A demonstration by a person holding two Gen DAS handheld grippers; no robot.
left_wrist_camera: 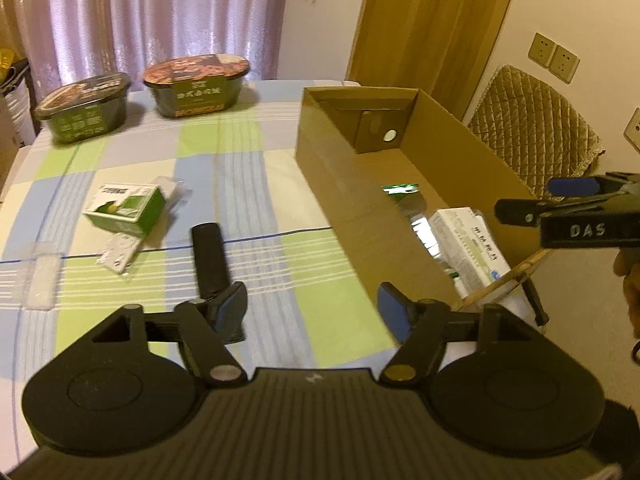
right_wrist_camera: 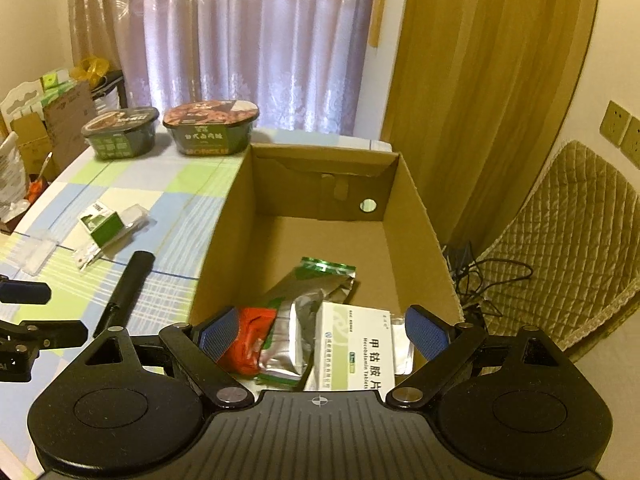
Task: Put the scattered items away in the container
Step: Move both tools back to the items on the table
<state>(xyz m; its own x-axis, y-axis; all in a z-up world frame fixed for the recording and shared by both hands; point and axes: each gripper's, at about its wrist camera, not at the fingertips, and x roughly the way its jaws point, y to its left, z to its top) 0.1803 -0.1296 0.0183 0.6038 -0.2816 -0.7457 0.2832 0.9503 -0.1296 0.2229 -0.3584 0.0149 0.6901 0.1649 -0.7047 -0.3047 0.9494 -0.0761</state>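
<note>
Cardboard box (left_wrist_camera: 344, 184) wall hides most packets inside from left view.

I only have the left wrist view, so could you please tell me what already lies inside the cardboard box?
Observer: In the cardboard box, a white tablet box lies on foil pouches.
Operator: Thank you. Anything else in there?
Observer: A red packet sits beside the foil.
Operator: Is the right tool holding something?
Observer: No, the right tool is open above the box contents.
</note>
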